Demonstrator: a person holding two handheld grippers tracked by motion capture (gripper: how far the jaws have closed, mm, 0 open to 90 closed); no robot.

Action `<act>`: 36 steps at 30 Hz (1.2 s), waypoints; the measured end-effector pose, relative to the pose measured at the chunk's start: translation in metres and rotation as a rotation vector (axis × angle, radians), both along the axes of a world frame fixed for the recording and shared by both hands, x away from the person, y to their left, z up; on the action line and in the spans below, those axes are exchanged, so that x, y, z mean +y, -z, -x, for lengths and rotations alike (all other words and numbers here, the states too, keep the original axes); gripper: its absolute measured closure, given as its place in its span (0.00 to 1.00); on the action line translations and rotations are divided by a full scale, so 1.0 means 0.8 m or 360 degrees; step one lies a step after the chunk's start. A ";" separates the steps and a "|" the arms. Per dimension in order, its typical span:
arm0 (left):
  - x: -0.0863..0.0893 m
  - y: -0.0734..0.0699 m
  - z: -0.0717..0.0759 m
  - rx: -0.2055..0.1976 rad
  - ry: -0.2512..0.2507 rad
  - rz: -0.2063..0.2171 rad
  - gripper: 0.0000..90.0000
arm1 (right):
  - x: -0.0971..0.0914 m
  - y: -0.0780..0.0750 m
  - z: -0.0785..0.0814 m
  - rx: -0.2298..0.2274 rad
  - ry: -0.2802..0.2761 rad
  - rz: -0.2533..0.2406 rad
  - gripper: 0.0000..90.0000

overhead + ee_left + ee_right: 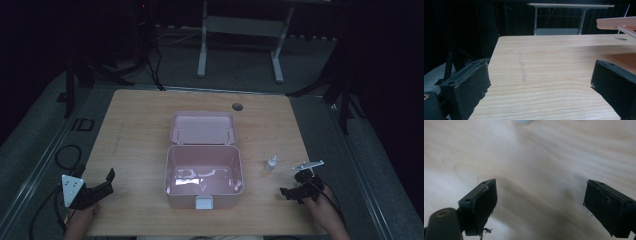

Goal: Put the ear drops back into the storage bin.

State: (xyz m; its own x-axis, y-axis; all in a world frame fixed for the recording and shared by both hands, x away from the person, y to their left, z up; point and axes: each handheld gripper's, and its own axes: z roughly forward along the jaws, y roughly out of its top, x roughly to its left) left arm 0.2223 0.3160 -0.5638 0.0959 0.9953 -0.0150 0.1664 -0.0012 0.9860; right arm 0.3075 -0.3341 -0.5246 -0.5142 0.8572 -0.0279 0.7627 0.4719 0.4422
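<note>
- A pink box sits at the middle of the wooden table, a little toward the near edge, with its lid swung open and lying back on the far side
- The box's inside looks bare and glossy; a small pale latch shows on its near wall
- A small white bottle stands upright on the table just right of the box, apart from it
- The right gripper rests at the near right of the table, near the bottle but not touching it, and a little nearer to the person than the bottle
- In the right gripper view its two black jaws stand wide apart with bare wood grain between them, nothing held; a blurred pale round shape sits at the top edge, too unclear to name
- The left gripper lies at the near left corner of the table, well apart from the box, with its grey three-cornered plate facing up
- In the left gripper view its jaws are spread open and empty over the tabletop; the edge of the pink lid shows at the upper right
- A round hole marks the table's far side, behind the box
- A cable curls on the floor left of the table
</note>
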 end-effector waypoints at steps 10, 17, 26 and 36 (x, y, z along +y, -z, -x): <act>0.000 0.000 0.000 0.0000 0.0001 0.0002 0.02 | 0.002 -0.002 0.002 0.0404 -0.0297 0.0227 0.13; 0.000 0.000 0.000 0.0000 0.0001 0.0002 0.02 | 0.006 -0.006 0.005 0.0568 -0.0420 0.0318 0.15; 0.000 0.000 0.000 0.0000 0.0001 0.0002 0.02 | 0.014 -0.019 0.001 0.0745 -0.0459 0.0418 0.15; 0.000 0.000 0.000 0.0002 0.0000 0.0005 0.02 | 0.027 -0.046 -0.016 0.0728 -0.0508 0.0418 0.12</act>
